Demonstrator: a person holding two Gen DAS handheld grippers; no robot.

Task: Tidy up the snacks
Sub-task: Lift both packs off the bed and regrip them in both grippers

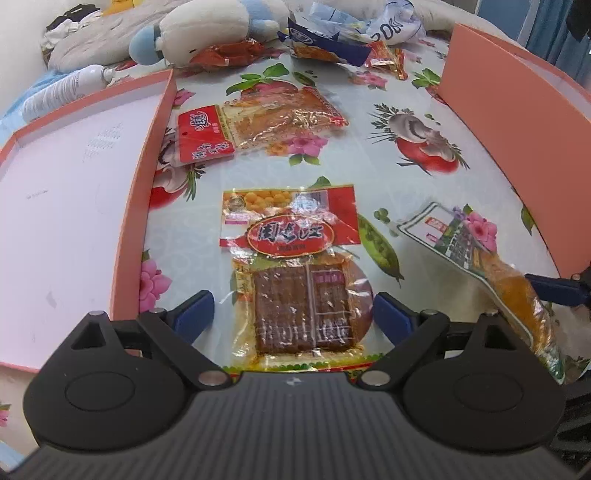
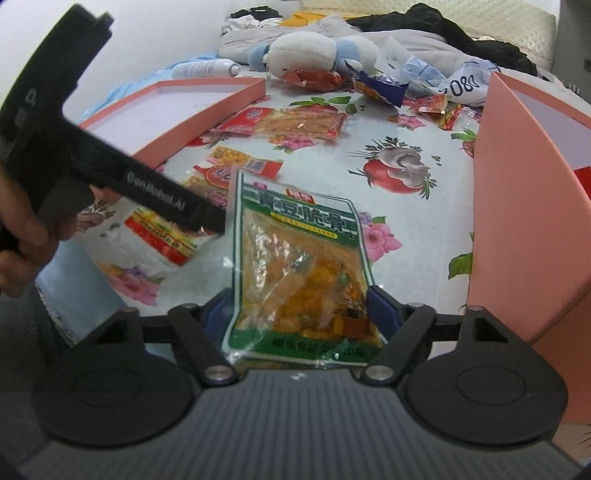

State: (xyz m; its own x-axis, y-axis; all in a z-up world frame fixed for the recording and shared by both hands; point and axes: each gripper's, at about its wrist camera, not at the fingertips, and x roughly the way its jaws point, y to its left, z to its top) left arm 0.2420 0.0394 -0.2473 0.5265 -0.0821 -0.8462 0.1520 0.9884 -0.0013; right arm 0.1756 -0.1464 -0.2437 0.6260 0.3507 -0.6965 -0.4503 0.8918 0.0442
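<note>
My left gripper (image 1: 293,314) is open over the floral tablecloth. Its blue fingers stand on either side of a red packet of brown dried tofu (image 1: 295,280), with a small gap on each side. My right gripper (image 2: 300,310) is shut on a green snack packet (image 2: 295,258), its pads against the packet's two long edges. The packet's far end looks slightly raised off the cloth. In the left wrist view the green packet (image 1: 480,258) lies to the right, with one blue finger (image 1: 550,290) at its side.
A shallow pink tray (image 1: 162,147) lies on the left and a taller pink box (image 1: 517,129) stands on the right. An orange snack packet (image 1: 266,125) lies further back. Behind it are a pile of wrappers (image 1: 325,44), a plush toy (image 1: 207,33) and a white bottle (image 1: 62,92). A hand (image 2: 22,229) holds the left tool.
</note>
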